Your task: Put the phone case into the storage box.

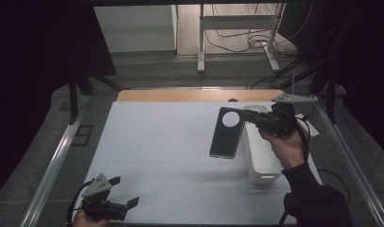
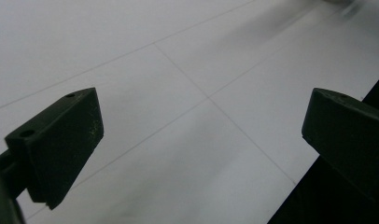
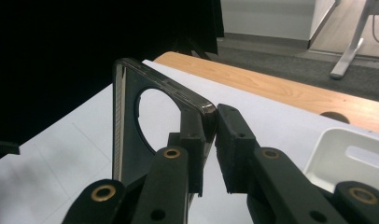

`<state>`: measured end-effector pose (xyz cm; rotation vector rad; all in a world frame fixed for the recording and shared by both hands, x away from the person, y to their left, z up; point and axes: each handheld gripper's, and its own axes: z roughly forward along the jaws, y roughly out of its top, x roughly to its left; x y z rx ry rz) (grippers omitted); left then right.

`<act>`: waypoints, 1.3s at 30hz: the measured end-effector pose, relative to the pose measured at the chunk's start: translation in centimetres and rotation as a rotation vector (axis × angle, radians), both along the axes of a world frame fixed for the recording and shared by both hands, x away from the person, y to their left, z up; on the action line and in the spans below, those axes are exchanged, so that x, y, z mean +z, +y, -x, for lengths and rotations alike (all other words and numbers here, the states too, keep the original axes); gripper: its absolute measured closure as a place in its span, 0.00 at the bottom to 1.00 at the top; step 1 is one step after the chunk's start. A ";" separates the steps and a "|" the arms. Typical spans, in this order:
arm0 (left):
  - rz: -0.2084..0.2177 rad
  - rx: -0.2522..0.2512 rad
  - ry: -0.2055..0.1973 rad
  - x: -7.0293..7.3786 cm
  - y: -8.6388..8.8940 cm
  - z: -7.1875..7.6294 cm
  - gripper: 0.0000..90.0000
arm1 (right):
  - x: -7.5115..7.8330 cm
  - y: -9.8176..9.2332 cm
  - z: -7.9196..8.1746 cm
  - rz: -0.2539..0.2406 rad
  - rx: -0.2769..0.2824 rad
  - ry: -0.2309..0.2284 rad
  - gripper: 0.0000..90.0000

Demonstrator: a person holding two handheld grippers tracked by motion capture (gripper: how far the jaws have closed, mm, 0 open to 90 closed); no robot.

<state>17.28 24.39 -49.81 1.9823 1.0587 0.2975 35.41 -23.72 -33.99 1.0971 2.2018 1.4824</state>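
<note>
Right gripper is clamped on one edge of a dark phone case, near its end with the round camera cut-out; seen from the right gripper view, the case stands edge-on between the two black pads, which press on its rim. In the high view the case hangs lifted off the white table surface, toward the far right part of it, cut-out end farthest from the person; it sits just left of a white rectangular tray that lies along the right edge; whether case and tray touch cannot be told. The right hand grips the tool body from the right, dark sleeve below it.

Left gripper is at the near left corner of the surface, low over it; jaws well apart, nothing between them; the left gripper view shows bare white surface with thin grid lines between the two pads. A strip of wooden tabletop shows along the far edge.
</note>
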 end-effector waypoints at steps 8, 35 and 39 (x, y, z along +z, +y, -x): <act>-0.007 0.021 0.007 -0.3 0.6 0.5 0.00 | 0.3 -1.0 -0.7 0.009 -0.025 -0.017 0.90; -0.013 0.041 0.024 -0.4 0.9 0.7 0.00 | 1.5 -3.9 -3.0 0.047 -0.096 -0.074 0.90; -0.014 0.039 0.027 -0.5 0.9 0.7 0.00 | 1.7 -4.4 -3.6 0.064 -0.103 -0.089 0.90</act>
